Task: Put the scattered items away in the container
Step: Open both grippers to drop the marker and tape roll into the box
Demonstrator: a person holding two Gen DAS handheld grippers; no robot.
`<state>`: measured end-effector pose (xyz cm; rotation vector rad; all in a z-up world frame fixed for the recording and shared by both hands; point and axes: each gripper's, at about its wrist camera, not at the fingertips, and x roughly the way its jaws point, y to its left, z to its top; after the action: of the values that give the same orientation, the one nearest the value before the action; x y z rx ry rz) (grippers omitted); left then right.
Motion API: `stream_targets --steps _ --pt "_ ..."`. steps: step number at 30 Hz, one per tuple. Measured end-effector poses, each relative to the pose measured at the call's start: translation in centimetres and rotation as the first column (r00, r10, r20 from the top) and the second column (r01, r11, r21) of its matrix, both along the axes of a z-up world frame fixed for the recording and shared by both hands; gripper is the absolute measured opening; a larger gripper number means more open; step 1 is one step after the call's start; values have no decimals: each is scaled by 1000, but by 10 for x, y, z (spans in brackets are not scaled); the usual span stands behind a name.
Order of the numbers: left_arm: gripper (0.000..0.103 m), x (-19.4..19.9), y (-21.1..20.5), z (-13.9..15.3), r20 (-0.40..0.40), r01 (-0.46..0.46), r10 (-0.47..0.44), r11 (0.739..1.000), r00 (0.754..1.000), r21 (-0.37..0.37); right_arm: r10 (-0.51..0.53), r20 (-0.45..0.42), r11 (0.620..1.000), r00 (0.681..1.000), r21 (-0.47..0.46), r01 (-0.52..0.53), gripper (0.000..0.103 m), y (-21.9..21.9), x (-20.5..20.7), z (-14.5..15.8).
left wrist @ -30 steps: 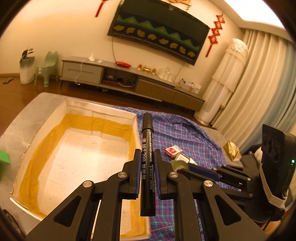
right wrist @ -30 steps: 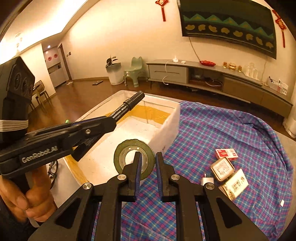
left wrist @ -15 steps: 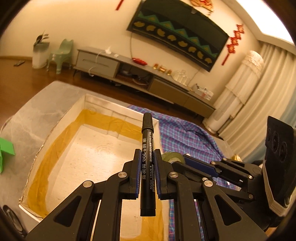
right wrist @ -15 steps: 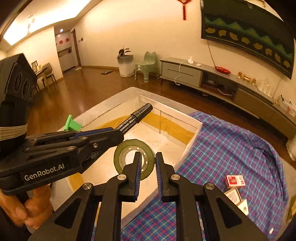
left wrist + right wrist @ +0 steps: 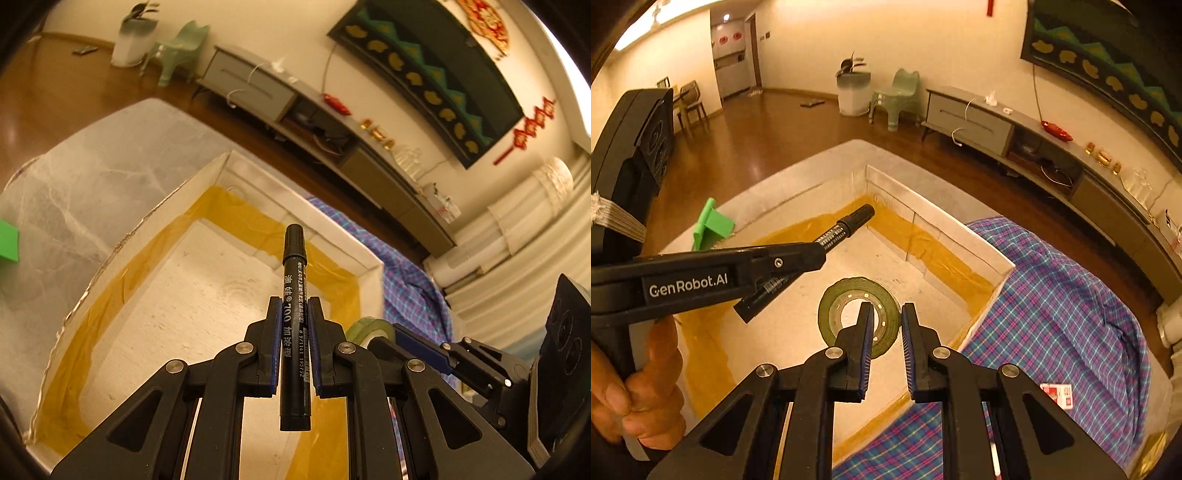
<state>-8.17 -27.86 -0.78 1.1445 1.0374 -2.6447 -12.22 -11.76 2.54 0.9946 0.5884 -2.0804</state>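
My left gripper (image 5: 294, 306) is shut on a black marker (image 5: 293, 273) that stands upright between the pads, cap forward. It hangs over the inside of the white foam box (image 5: 306, 218), which has yellow tape along its floor edges. In the right wrist view, my right gripper (image 5: 887, 314) is shut on the wall of a green tape roll (image 5: 833, 310), also above the box (image 5: 923, 214). From that side the left gripper (image 5: 816, 254) reaches in from the left with the marker (image 5: 849, 223). The tape roll (image 5: 364, 328) peeks out beside the left fingers.
A plaid cloth (image 5: 1071, 295) covers the table to the right of the box, with a red card pack (image 5: 1058, 393) on it. A green plastic piece (image 5: 711, 227) lies left of the box. A person's hand (image 5: 646, 387) holds the left gripper's handle.
Both grippers have moved left from above the cloth to over the box, still gripping the marker and the tape roll. Both views have rolled, and the left one has sunk lower.
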Motion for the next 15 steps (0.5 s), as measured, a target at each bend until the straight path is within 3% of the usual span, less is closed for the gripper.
stream_targets --steps 7,15 --pt "13 -29 -7 -23 83 -18 15 999 996 30 20 18 994 1000 105 -22 16 -20 -24 -23" --pt "14 -49 -16 -48 164 -59 28 980 986 191 42 39 978 998 200 -49 16 -40 -45 -43"
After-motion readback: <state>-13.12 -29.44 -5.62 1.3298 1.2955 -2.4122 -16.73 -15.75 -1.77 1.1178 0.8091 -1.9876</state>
